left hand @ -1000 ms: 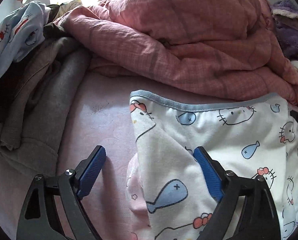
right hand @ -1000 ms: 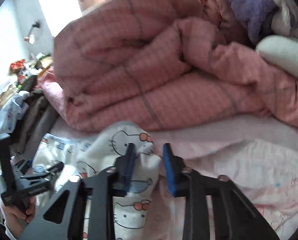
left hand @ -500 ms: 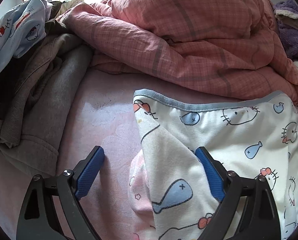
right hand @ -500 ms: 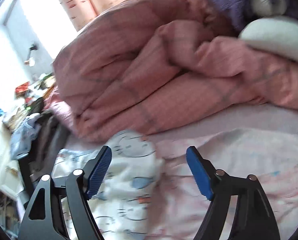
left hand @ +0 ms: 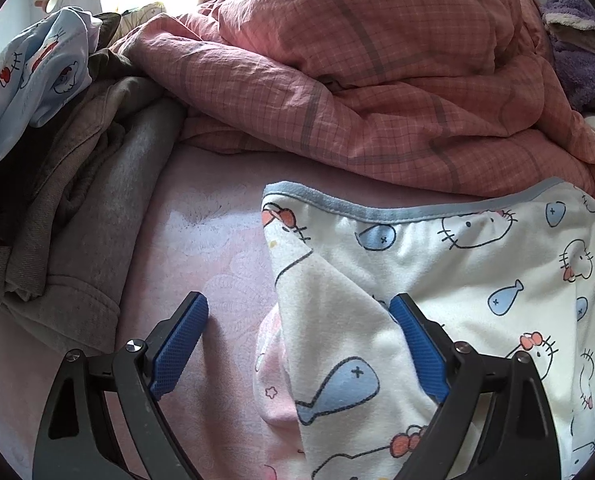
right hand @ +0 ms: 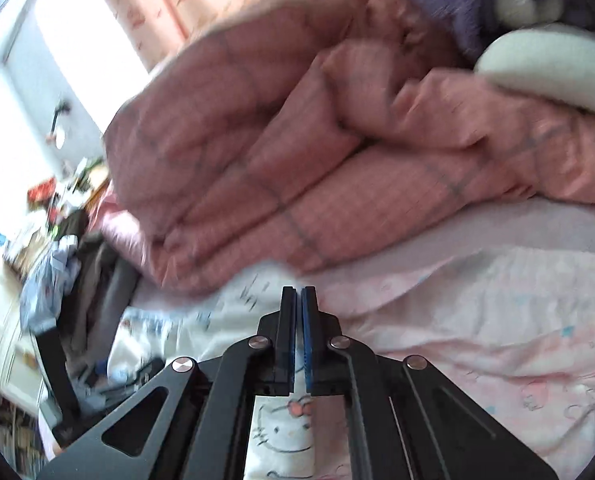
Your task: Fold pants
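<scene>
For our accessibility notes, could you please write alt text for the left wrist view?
The open left gripper hangs over cartoon-print white pants on a pink bedsheet, its fingers straddling a folded edge. A pink checked quilt lies behind, grey clothes to the left.

Setting: home bedroom | evidence: pink checked quilt point(left hand: 377, 80) heaped on a pink bed sheet point(left hand: 217, 248); clothes pile point(left hand: 77, 208) beside it; curtained window point(right hand: 109, 20) and cluttered shelf point(right hand: 49, 200) noted
</scene>
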### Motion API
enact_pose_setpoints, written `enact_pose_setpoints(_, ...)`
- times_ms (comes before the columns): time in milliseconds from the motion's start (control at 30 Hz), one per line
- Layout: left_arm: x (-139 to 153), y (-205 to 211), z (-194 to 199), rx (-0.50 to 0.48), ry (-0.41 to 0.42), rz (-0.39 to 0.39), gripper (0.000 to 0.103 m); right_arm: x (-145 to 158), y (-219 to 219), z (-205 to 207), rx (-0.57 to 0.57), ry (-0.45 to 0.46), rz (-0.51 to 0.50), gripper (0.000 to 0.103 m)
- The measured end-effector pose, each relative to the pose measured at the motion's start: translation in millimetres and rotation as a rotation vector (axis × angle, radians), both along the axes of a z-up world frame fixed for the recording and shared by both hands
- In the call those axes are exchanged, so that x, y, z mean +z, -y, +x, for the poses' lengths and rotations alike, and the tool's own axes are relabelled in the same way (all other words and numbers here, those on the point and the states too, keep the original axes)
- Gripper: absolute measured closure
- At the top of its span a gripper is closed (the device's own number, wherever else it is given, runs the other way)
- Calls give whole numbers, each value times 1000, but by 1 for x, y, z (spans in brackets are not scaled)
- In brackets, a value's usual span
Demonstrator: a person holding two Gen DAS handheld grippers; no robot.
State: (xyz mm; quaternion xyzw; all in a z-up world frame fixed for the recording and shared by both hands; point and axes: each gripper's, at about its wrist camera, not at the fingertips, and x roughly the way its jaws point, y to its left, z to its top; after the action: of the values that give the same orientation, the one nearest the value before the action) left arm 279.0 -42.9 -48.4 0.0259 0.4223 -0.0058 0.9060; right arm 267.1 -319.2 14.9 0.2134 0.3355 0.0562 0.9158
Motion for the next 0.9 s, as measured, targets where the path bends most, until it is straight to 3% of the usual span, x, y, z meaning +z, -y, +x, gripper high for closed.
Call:
enact_pose_setpoints(100,0,0,-1,1,-4,-12,11,3,10,0,-68,-29,-60,101)
enact_pose_setpoints(167,0,0,-1,1,-6,-22,11,-5,17,6,-17,-89,13,98)
enact_pose_setpoints(267,1,-4,0,1,-5,-32,11,-16,15,12,47,-142,122,80)
enact_pose_setpoints(300,1,-4,0,0,-2,-33,11,-18,13,13,51,-140,146,72)
enact_pose_setpoints(333,2,-4,0,-3,4,-36,11,-19,10,13,46,-144,150,55)
enact_pose_setpoints(367,3,-4,-1,-9,9,-40,11,-20,7,14,50,-146,134,48)
enact_pose_setpoints(533,6,-2,-3,-23,29,-47,10,-16,-5,11,160,-92,180,47)
enact_pose_setpoints(700,6,-3,-1,-17,21,-52,10,-11,-35,10,260,-92,28,49)
enact_pose_setpoints(767,6,-3,-1,-17,21,-52,10,-11,-43,9,283,-108,-4,58)
enact_pose_setpoints(900,6,-4,1,-19,22,-45,10,-19,-43,15,218,-127,-19,80)
